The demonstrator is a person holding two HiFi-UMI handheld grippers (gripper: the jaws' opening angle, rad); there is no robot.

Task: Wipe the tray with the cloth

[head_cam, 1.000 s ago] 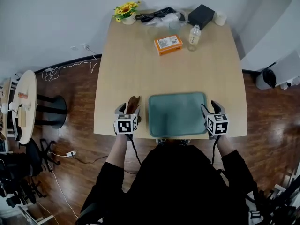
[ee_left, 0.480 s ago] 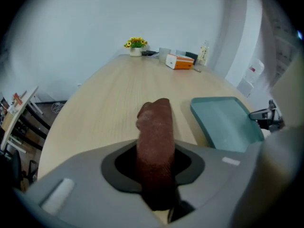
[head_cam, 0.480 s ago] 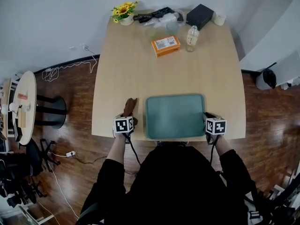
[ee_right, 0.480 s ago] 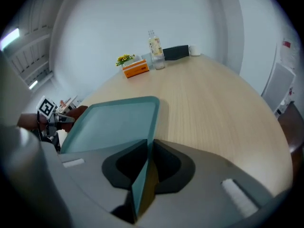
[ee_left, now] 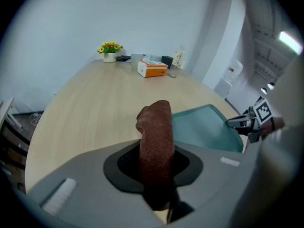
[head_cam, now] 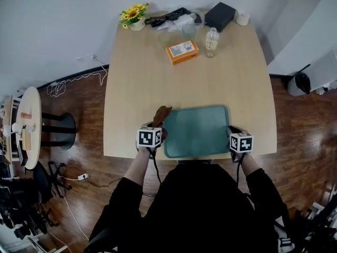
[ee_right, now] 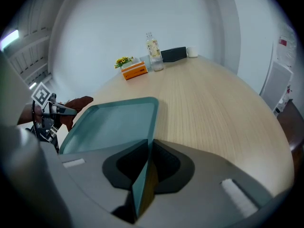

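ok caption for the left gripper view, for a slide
Left gripper, jaws just closing on the brown cloth, with the green tray to its right.

tray (head_cam: 196,132): on the table (head_cam: 237,78), at the middle of its near edge
cloth (head_cam: 161,114): just beside the tray's left rim
box (head_cam: 182,51): behind the tray, far half
bottle (head_cam: 211,41): just right of the box
flowerpot (head_cam: 133,17): far left corner

Tray (head_cam: 196,132), teal, rectangular, raised rim, on the table's (head_cam: 221,78) near edge, right rim nipped by my right gripper (ee_right: 145,167), jaws just closed; cloth (head_cam: 161,114), brown, textured, bunched upright in my left gripper (ee_left: 156,158), jaws just closed, beside the tray's left rim.
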